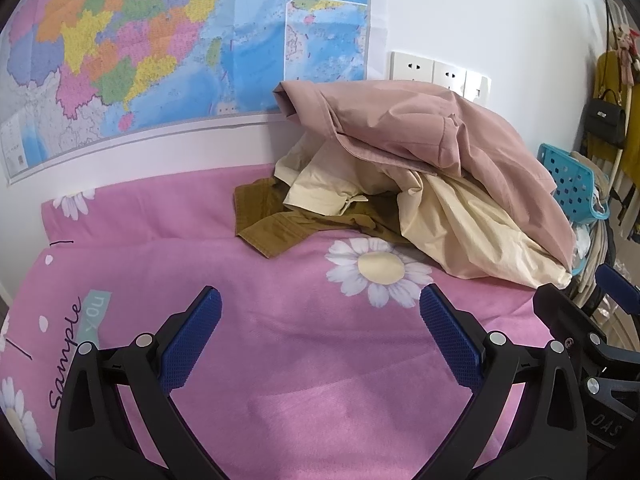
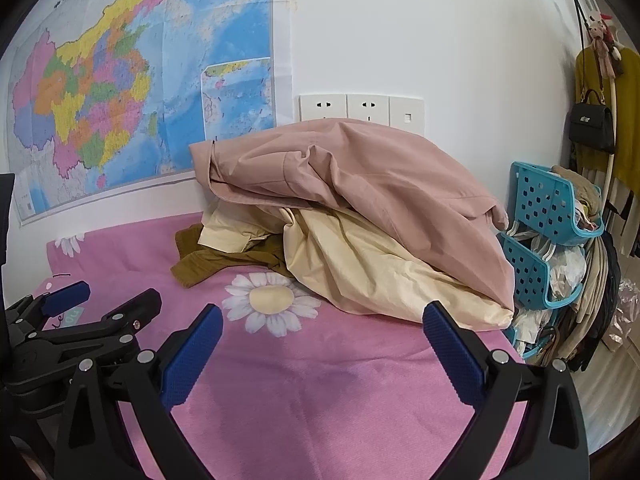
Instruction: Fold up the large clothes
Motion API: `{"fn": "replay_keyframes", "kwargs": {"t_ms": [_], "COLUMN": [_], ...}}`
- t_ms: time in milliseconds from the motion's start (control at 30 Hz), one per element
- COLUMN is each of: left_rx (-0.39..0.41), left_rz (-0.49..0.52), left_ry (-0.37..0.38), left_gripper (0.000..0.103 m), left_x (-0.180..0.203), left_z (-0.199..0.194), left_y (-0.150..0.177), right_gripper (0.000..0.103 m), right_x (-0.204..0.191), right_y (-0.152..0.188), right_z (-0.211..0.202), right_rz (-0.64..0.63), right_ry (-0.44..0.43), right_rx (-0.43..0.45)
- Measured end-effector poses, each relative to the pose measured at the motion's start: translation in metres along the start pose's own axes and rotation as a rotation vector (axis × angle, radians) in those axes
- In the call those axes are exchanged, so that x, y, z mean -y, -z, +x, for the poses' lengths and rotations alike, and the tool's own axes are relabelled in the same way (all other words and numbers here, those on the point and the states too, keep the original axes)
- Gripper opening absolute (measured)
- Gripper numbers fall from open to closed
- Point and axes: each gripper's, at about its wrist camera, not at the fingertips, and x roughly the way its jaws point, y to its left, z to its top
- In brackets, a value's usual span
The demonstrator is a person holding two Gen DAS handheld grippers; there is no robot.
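Note:
A heap of clothes lies at the far side of a pink daisy-print sheet, against the wall. On top is a dusty-pink garment, under it a cream one, and at the bottom left an olive-brown one. My left gripper is open above bare sheet, well short of the heap. My right gripper is open too, its right fingertip near the cream garment's edge. Each gripper shows at the edge of the other's view.
A coloured map hangs on the white wall, with wall sockets above the heap. To the right of the bed stand stacked blue perforated baskets full of items, and a rack with a black handbag and hanging clothes.

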Motion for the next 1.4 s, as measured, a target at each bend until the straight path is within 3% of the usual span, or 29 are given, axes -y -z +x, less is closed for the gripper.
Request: {"fn": "replay_keyframes", "kwargs": {"t_ms": [267,567,833,1033,1167,1233,1267,1300,1333,1367,1400], "left_rx": [-0.011,-0.027,-0.036,-0.044,-0.053,-0.063,-0.068,-0.072,-0.074,-0.073,-0.074], "left_rz": [-0.013,-0.018,-0.021,-0.036,-0.042,-0.044,-0.044,-0.044,-0.041,-0.038,-0.037], "left_ry": [-0.001,-0.019,-0.068,-0.083,-0.096,-0.099,-0.101,-0.105,-0.111,-0.118,-0.120], "left_gripper": [0.098,0.098,0.098,0.098,0.098,0.098,0.098,0.098,0.098,0.098,0.098], "left_x": [-0.005,-0.015,-0.033,-0.046,-0.055,-0.059,-0.062,-0.064,-0.066,-0.068,-0.069], "left_z": [0.010,0.033,0.067,0.086,0.097,0.104,0.107,0.110,0.113,0.115,0.117], "left_y": [-0.001,-0.012,-0.036,-0.047,-0.050,-0.051,-0.051,-0.052,-0.053,-0.053,-0.054], "right_gripper": [0.097,0.097,0.097,0.097,0.097,0.087,0.077,0.055,0.042,0.021,0.013], "right_x": [-0.004,-0.019,-0.032,-0.054,-0.077,-0.084,-0.087,-0.087,-0.085,-0.084,-0.081], "right_y": [-0.008,-0.033,-0.077,-0.097,-0.102,-0.105,-0.108,-0.110,-0.116,-0.121,-0.128], "right_z": [0.007,0.033,0.102,0.153,0.175,0.183,0.188,0.191,0.193,0.195,0.192], "right_rz": [-0.030,-0.171,-0.339,-0.470,-0.587,-0.636,-0.653,-0.658,-0.651,-0.638,-0.623], "right_ry": [0.001,0.043,0.138,0.113,0.124,0.131,0.118,0.099,0.073,0.051,0.032], "right_rx": [0.004,0.046,0.072,0.052,0.087,0.099,0.093,0.079,0.057,0.036,0.030]}}
